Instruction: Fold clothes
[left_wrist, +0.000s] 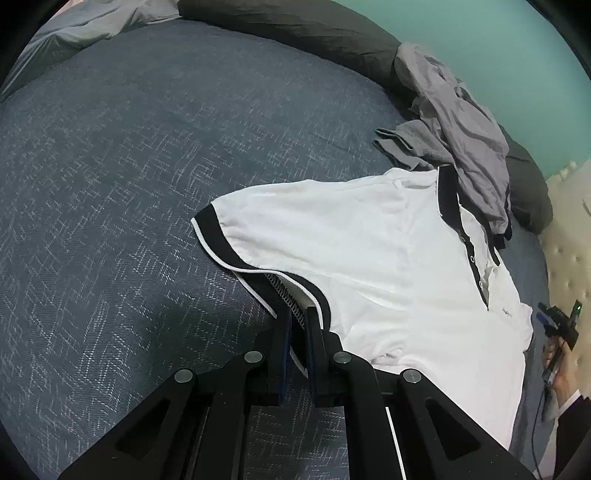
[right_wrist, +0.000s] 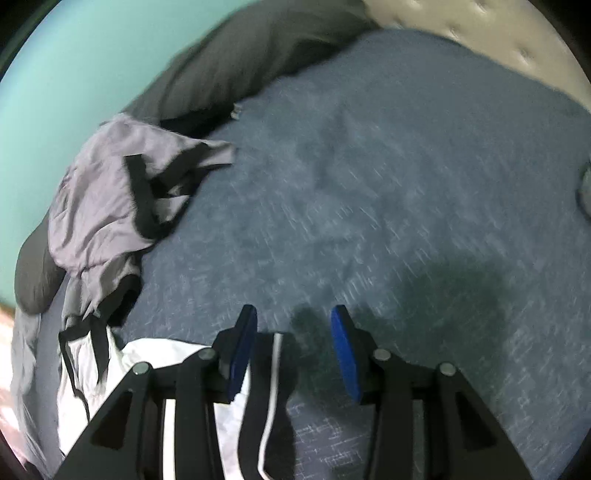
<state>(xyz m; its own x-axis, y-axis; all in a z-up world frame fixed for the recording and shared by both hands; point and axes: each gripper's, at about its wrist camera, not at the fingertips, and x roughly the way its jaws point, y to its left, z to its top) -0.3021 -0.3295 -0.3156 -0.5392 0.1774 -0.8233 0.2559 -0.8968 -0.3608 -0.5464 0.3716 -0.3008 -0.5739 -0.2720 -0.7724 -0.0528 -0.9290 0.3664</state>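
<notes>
A white polo shirt (left_wrist: 351, 251) with black collar and black sleeve trim lies spread on the blue bed cover (left_wrist: 129, 166). My left gripper (left_wrist: 299, 314) is shut on a black-trimmed edge of the shirt just below its left sleeve. In the right wrist view my right gripper (right_wrist: 293, 312) stands open, its blue pads (right_wrist: 343, 350) apart. The shirt's other sleeve, a black band with a white stripe (right_wrist: 266, 387), lies loose between the jaws near the left pad, and nothing presses on it. White shirt cloth (right_wrist: 147, 354) shows at the lower left.
A crumpled pile of grey clothes (left_wrist: 461, 122) (right_wrist: 103, 195) lies beyond the shirt's collar, against a dark grey pillow (left_wrist: 295, 22) (right_wrist: 240, 62). A cream tufted headboard (right_wrist: 480, 22) borders the bed. Bare blue cover (right_wrist: 406, 166) stretches ahead of the right gripper.
</notes>
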